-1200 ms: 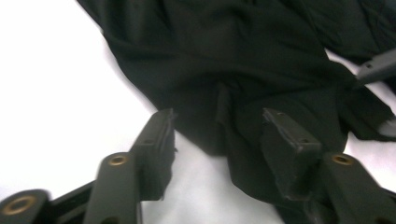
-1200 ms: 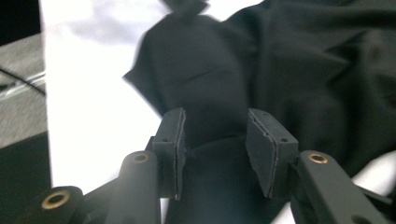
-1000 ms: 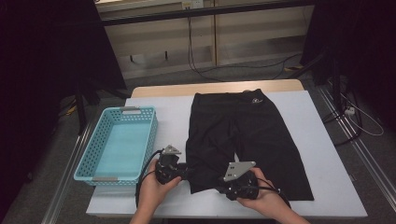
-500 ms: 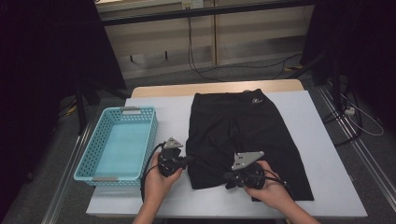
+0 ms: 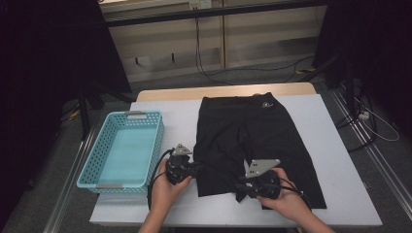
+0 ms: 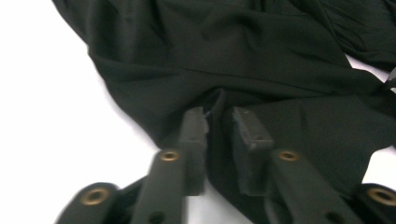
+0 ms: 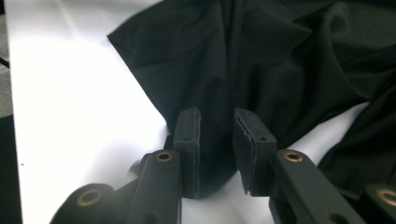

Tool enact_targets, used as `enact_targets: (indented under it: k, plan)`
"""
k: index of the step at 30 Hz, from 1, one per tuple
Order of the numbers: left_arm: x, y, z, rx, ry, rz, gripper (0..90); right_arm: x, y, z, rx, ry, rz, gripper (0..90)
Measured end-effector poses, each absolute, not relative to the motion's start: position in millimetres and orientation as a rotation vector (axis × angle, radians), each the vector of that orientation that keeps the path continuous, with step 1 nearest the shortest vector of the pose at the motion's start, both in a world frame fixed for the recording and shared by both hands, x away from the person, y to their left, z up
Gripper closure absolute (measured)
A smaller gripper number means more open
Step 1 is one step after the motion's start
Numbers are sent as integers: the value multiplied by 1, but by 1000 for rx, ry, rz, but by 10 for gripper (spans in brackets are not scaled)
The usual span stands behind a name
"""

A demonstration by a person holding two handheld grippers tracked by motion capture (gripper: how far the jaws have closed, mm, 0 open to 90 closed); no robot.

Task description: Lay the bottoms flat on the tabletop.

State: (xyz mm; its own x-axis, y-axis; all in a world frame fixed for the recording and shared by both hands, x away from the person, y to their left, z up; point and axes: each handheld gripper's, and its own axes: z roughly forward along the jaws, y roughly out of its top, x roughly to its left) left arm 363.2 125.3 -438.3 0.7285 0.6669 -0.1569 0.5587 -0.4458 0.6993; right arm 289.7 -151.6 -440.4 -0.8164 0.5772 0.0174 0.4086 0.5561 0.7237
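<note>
Black shorts (image 5: 252, 136) lie flat on the white table (image 5: 180, 111), waistband far, legs toward me. The hem of the left leg is rumpled at the near edge. My left gripper (image 5: 197, 170) sits at that leg's left edge; in the left gripper view its jaws (image 6: 219, 119) stand a little apart with a fold of the shorts (image 6: 243, 56) between them. My right gripper (image 5: 240, 187) is at the hem's near edge, its jaws (image 7: 217, 119) also slightly apart around black cloth (image 7: 243, 51). Both pairs of jaws have just been opening.
A light blue plastic basket (image 5: 158, 141) stands at the table's left side with nothing in it. Bare white table shows to the right of the shorts and along the near edge. Cables lie on the floor behind the table.
The hem of the left leg has bunched into folds between the two grippers. Both hands stay about where they were.
</note>
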Motion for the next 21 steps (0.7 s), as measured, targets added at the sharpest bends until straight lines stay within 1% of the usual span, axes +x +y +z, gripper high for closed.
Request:
enact_targets:
  k: [2, 3, 6, 8, 9, 12, 15, 18, 19, 20, 21]
  plan:
    - [362, 128, -437, 2152, 906, 244, 536, 289, -151, -442, 828, 2566, 1064, 717]
    - [361, 129, -436, 2144, 910, 246, 468, 290, -150, -443, 817, 2568, 1037, 717]
    - [357, 133, -433, 2121, 925, 199, 373, 291, -150, -445, 811, 2568, 1006, 717]
    - [354, 136, -432, 2125, 931, 192, 343, 292, -152, -444, 815, 2556, 1002, 704]
    - [353, 137, -431, 2134, 931, 189, 334, 292, -153, -443, 822, 2549, 995, 680]
    - [349, 139, -433, 2152, 937, 163, 338, 292, -157, -442, 858, 2536, 1027, 613]
    - [346, 136, -437, 2177, 943, 135, 389, 292, -161, -441, 871, 2516, 1028, 578]
    - [346, 134, -443, 2209, 957, 92, 474, 293, -163, -440, 892, 2506, 1024, 566]
    - [345, 132, -444, 2213, 957, 73, 519, 293, -163, -441, 898, 2507, 1020, 566]
    - [344, 131, -443, 2221, 960, 85, 519, 293, -163, -441, 895, 2509, 1019, 566]
    - [344, 130, -442, 2233, 959, 89, 546, 293, -163, -442, 897, 2509, 1020, 566]
